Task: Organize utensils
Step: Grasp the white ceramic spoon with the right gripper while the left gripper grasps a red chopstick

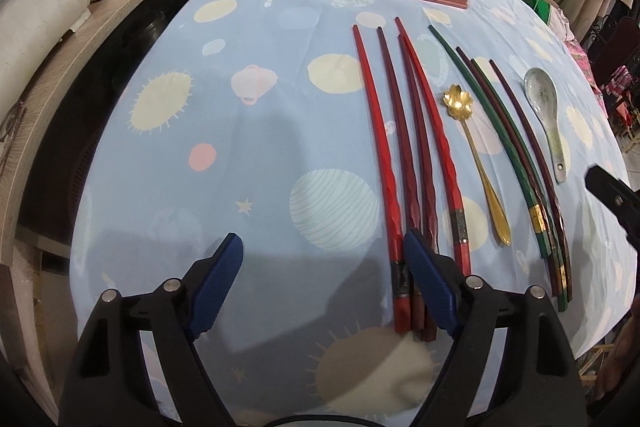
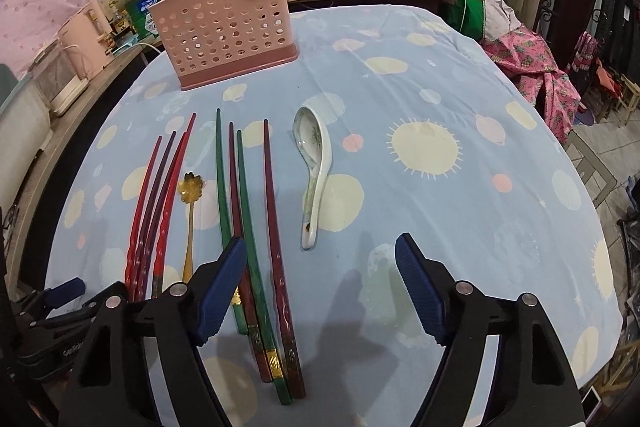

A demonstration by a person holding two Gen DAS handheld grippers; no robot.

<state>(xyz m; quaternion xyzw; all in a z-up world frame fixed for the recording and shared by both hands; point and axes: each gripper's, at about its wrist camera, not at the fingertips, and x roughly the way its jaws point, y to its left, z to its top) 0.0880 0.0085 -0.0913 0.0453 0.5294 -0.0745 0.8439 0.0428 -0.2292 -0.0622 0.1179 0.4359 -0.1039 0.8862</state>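
Meanwhile, both claws wide, left claw [image 1: 323, 251] beside red chopsticks [image 1: 384, 147], right claw [image 2: 320, 251] over green chopsticks [image 2: 250, 227].

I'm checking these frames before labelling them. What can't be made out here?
- Inside of the pink holder: both views show only its perforated walls, so its compartments and contents are hidden.
- Butt ends of the red chopsticks: the left gripper covers them in the left view, and the right gripper's finger in the right view.
- Pattern on the ceramic spoon: too small.

Black tool [image 1: 323, 279] arms, ribbed blue pads, silver rivets.
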